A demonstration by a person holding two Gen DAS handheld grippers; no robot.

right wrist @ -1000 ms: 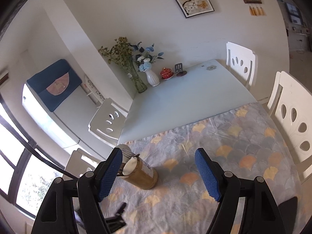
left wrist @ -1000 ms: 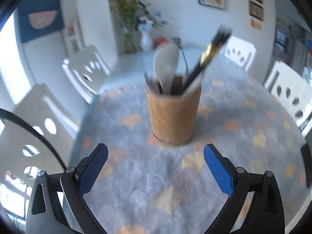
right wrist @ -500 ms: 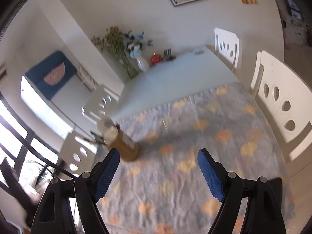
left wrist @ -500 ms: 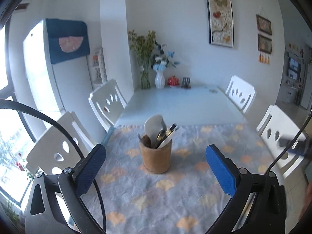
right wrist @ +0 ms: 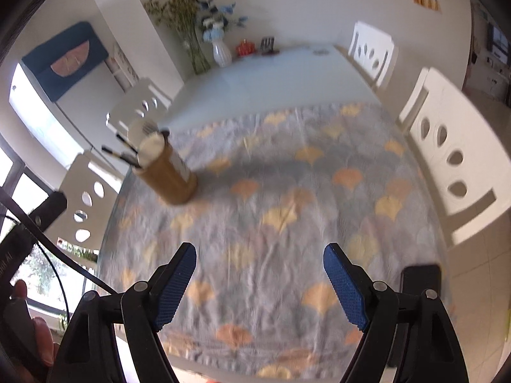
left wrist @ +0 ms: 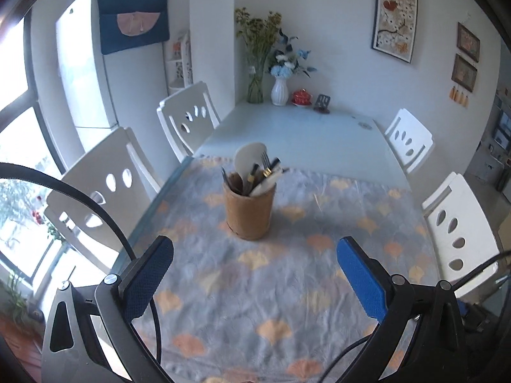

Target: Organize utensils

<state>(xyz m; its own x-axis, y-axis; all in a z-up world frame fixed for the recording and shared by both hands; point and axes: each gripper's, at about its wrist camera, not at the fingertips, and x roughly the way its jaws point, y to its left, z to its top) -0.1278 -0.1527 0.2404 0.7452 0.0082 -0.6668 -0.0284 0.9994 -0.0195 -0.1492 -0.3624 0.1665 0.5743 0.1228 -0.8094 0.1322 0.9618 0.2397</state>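
Utensil holder (left wrist: pixel 249 209) upright on tablecloth (left wrist: pixel 287 287), well beyond left gripper (left wrist: pixel 255 274); far left of right gripper (right wrist: pixel 260 282). Both angled down, jaws wide, empty.

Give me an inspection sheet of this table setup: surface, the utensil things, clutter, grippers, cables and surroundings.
Surface: table partly covered by a leaf-patterned cloth.
Job's things: wooden holder upright on the cloth, holding a white spoon, fork and dark-handled utensils.
Clutter: dark phone-like slab at the cloth's edge.
Grippers: left gripper open, empty; right gripper open, empty.
Cables: black cable loops beside the left gripper.
Surroundings: white chairs, vases with flowers, fridge, framed pictures.
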